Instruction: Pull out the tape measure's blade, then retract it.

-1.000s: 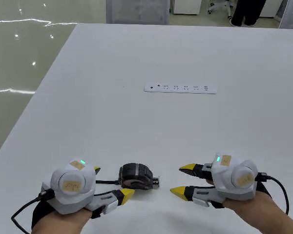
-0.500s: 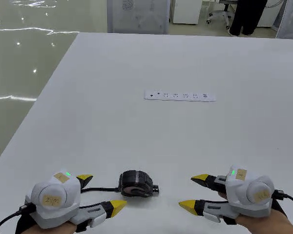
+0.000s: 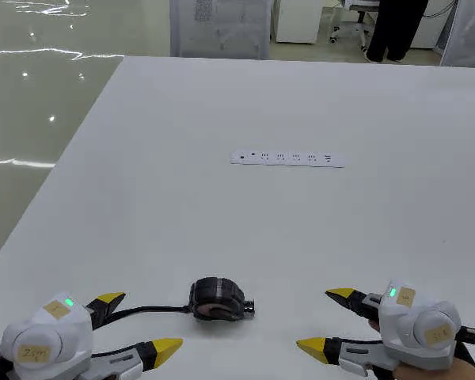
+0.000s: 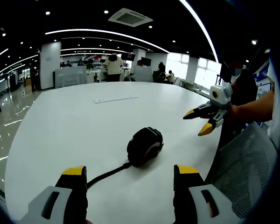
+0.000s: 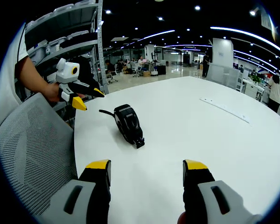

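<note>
Head view, left to right: the left claw (image 3: pixel 139 322) lies at the near left of the white worktop (image 3: pixel 182 198). The tape measure (image 3: pixel 218 298) sits between the two claws, close to the near edge. The right claw (image 3: pixel 324 319) lies at the near right.

The head view gives the layout from above, with a white power strip (image 3: pixel 287 158) lying flat well beyond the tape measure. The left gripper view adds the grey mesh chair (image 4: pixel 242 172) beside the worktop edge. It also shows the right claw (image 4: pixel 204 122) from the side, held in a hand. The right gripper view adds shelving (image 5: pixel 70 37) behind the left claw (image 5: pixel 84 98).

Count: we record two claws, one tape measure, one power strip and one black cord (image 3: pixel 154 309). The cord trails left from the tape measure's case towards the left claw.

The tape measure is dark and rests on the worktop, its end hook (image 3: pixel 251 304) at the case mouth facing right. We see no length of blade drawn out.

Left claw: jaws spread wide, yellow tips well apart, holding nothing and clear of the tape measure. We cannot tell whether the upper tip touches the cord.

Right claw: jaws likewise spread wide and holding nothing. It points towards the tape measure and stands apart from the hook.
</note>
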`<state>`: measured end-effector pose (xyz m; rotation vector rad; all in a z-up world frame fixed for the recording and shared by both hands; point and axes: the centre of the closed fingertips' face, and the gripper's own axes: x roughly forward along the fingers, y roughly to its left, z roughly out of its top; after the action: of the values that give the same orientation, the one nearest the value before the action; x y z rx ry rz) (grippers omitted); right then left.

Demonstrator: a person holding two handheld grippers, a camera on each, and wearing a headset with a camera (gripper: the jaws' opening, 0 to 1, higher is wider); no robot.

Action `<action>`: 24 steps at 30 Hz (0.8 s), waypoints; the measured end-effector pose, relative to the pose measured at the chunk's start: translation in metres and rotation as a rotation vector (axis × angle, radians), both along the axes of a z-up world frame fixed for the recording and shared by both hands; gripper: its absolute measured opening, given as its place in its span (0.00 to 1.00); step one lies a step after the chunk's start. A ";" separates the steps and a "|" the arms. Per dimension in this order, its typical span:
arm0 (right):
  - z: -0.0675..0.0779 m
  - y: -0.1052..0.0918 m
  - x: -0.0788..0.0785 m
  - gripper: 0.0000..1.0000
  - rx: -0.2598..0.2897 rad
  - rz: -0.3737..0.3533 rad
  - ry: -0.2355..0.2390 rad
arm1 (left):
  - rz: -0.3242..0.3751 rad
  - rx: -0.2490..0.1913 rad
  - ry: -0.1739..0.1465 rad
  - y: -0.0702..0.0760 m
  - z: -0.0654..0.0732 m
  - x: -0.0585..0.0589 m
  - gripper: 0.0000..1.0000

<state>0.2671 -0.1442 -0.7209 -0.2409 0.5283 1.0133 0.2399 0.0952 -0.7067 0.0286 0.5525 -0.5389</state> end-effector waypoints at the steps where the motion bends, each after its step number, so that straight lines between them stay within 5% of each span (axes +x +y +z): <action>1: 0.000 -0.001 -0.001 0.60 0.007 -0.006 0.000 | 0.004 0.002 0.005 0.002 -0.002 -0.002 0.73; 24: 0.005 -0.019 -0.024 0.78 0.009 -0.056 -0.010 | -0.001 -0.046 0.005 0.000 -0.002 -0.014 0.89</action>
<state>0.2429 -0.1631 -0.7160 -0.2218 0.5190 0.9590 0.2258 0.0947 -0.7089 -0.0160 0.5450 -0.5526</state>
